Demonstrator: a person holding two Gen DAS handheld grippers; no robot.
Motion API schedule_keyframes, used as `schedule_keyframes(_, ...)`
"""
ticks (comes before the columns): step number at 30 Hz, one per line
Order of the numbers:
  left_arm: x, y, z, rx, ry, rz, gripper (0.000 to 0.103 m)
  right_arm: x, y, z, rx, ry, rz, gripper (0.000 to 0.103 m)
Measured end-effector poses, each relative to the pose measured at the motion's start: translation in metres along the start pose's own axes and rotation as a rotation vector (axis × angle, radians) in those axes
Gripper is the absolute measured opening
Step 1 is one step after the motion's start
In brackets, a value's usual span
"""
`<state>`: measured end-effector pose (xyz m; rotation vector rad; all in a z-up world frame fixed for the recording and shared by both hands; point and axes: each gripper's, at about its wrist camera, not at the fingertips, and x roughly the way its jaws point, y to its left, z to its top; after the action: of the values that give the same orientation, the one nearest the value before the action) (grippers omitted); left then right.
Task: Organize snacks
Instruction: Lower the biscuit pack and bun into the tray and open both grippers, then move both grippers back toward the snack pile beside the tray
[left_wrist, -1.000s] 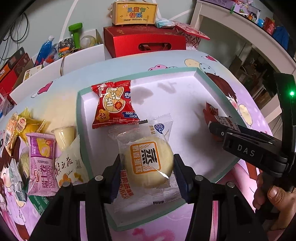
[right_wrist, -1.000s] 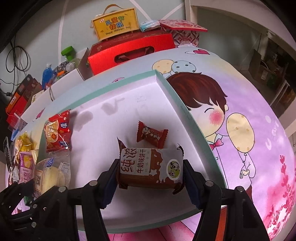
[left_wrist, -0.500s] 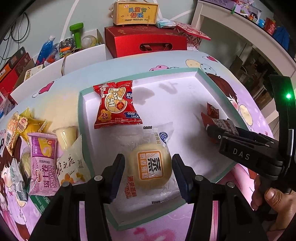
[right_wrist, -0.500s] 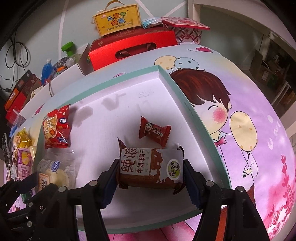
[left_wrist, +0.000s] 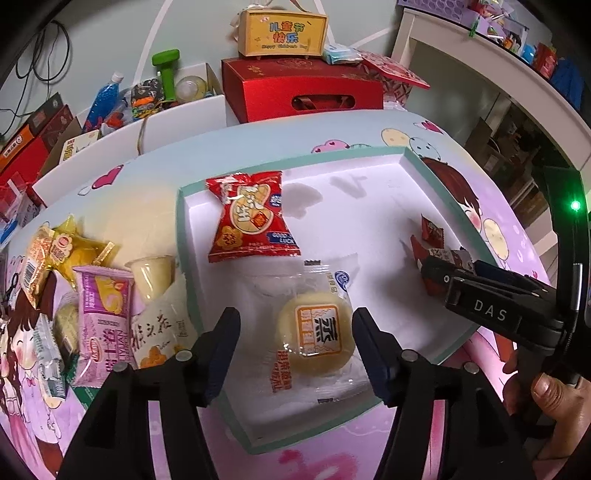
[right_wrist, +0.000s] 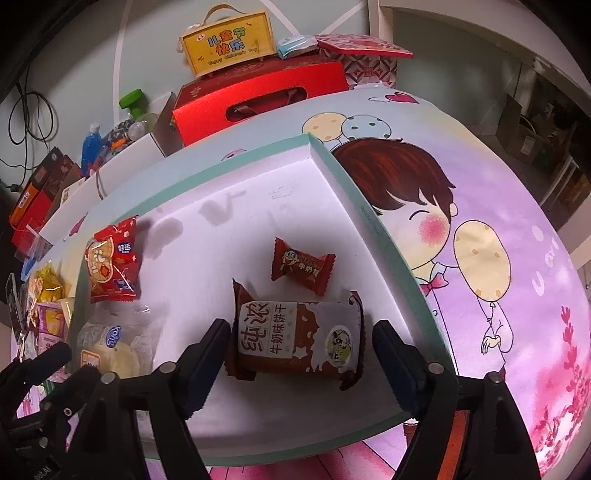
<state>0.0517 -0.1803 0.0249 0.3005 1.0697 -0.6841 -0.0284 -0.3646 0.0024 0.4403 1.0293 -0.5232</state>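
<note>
A white tray with a teal rim (left_wrist: 183, 229) (right_wrist: 369, 221) lies on the cartoon-print table. My left gripper (left_wrist: 295, 349) points down at the tray's near edge, its jaws opening. A round yellow pastry in a clear wrapper (left_wrist: 314, 332) lies flat between them, and the pads stand off it. My right gripper (right_wrist: 301, 350) is also opening over the tray's near right. A brown and white biscuit pack (right_wrist: 299, 339) rests between its fingers with a gap on each side. A red snack bag (left_wrist: 251, 221) (right_wrist: 112, 258) and a small red candy (right_wrist: 301, 266) lie farther in.
Several loose snack packs (left_wrist: 99, 314) are heaped left of the tray. A red gift box (left_wrist: 303, 92) with a yellow box (left_wrist: 282, 33) on it stands behind the table. A hand (left_wrist: 554, 398) holds the right tool at lower right.
Both pairs of jaws have spread apart. The pastry and the biscuit pack, gripped before, now lie loose on the tray floor. The left gripper sank slightly with the pastry first.
</note>
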Motion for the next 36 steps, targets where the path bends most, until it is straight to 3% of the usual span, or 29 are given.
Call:
schedule_keyframes(6, -0.003, 0.016, 0.002, -0.049, -0.005, 0.053, 0.071, -0.003, -0.002, 0.001, 0.0, -0.024, -0.014, 0.102)
schedule_keyframes(11, -0.005, 0.035, 0.001, -0.104, -0.013, 0.098, 0.072, -0.005, -0.003, 0.001, -0.002, -0.039, -0.013, 0.103)
schedule_keyframes(14, -0.005, 0.043, -0.001, -0.124, -0.014, 0.13, 0.093, -0.005, -0.001, 0.001, -0.012, -0.045, -0.015, 0.103)
schedule_keyframes(25, -0.004, 0.063, -0.003, -0.168, -0.012, 0.179, 0.093, -0.004, 0.003, 0.0, -0.025, -0.048, -0.01, 0.103)
schedule_keyframes(36, -0.009, 0.073, -0.005, -0.197, -0.011, 0.182, 0.093, -0.009, 0.017, 0.001, -0.065, -0.07, -0.009, 0.103)
